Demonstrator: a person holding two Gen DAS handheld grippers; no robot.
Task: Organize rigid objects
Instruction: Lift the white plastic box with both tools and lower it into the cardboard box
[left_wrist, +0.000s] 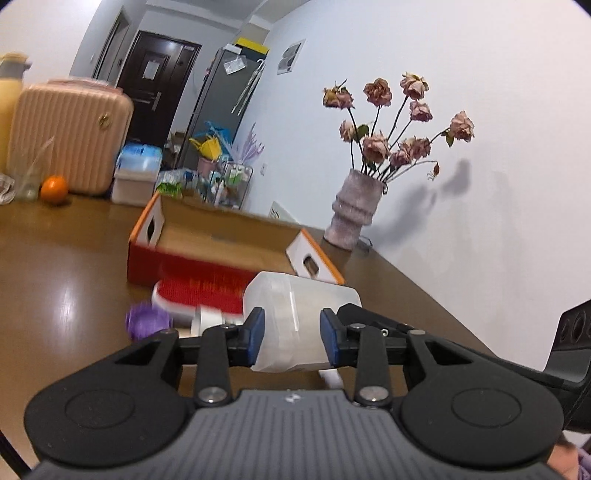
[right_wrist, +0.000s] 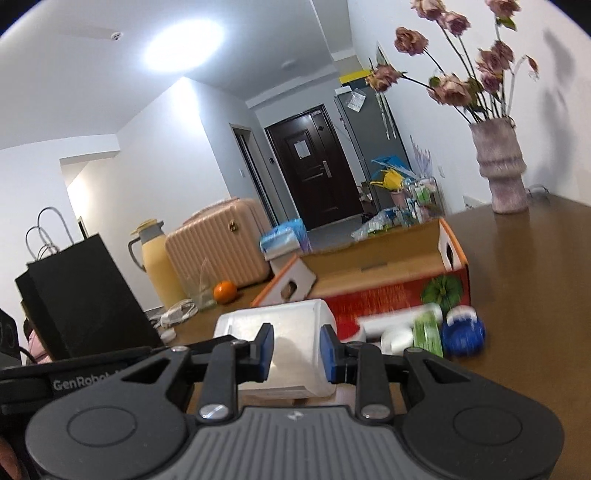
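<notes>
- In the left wrist view, a plastic container (left_wrist: 295, 321) sits between the fingers of the left gripper (left_wrist: 291, 338), raised above the table (left_wrist: 74, 277).
- Just ahead of that gripper an open cardboard box (left_wrist: 221, 240) rests on the table; a brush (left_wrist: 199, 291) and a small ball (left_wrist: 147, 320) lie ahead and to the left, in front of the box.
- Ahead and to the right, a vase of flowers (left_wrist: 354, 210) stands by the wall.
- Far left, behind the box, stand a suitcase (left_wrist: 70, 136) and an orange (left_wrist: 54, 189).
- In the right wrist view, the same container lies between the fingers of the right gripper (right_wrist: 297, 350), with the box ahead.
- A paper bag (right_wrist: 81, 295) stands far left, a jug (right_wrist: 157, 258) beyond it.
</notes>
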